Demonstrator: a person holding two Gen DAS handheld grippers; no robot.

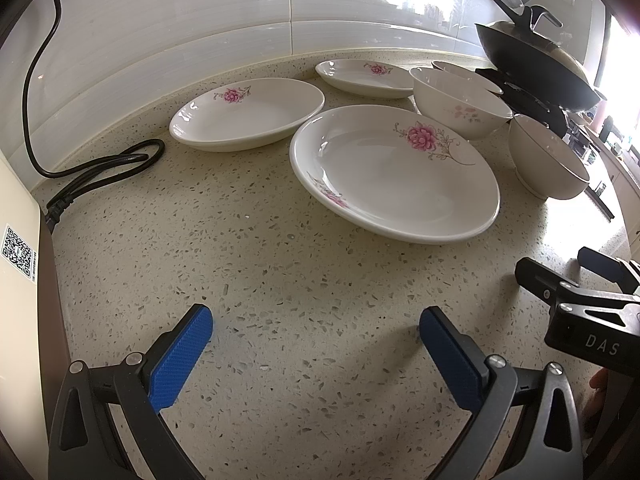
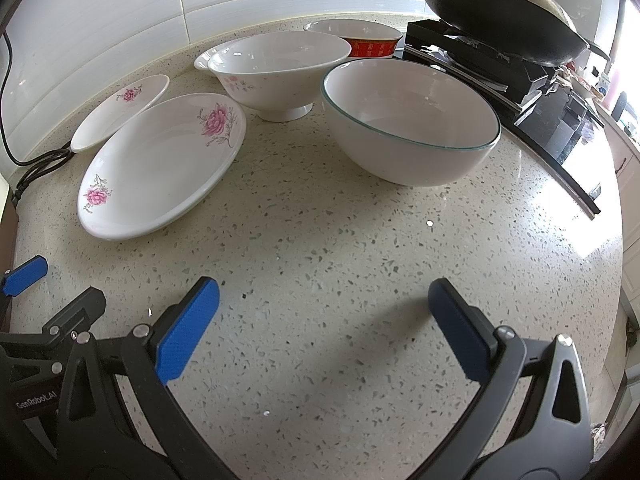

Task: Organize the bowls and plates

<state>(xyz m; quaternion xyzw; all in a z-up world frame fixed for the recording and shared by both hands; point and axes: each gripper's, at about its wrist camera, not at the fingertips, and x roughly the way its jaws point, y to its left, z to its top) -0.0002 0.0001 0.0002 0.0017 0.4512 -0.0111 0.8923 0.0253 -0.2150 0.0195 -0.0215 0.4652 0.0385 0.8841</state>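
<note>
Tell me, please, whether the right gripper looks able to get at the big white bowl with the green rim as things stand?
Probably yes. The right gripper is open and empty, and only bare speckled countertop lies between it and the big white bowl with the green rim. The flowered oval plate sits off to the side.

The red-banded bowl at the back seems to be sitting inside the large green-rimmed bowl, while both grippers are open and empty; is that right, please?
Not quite: the red-banded bowl stands on its own by the wall, behind the green-rimmed bowl, as the right wrist view shows. The left gripper and right gripper are indeed open and empty.
</note>
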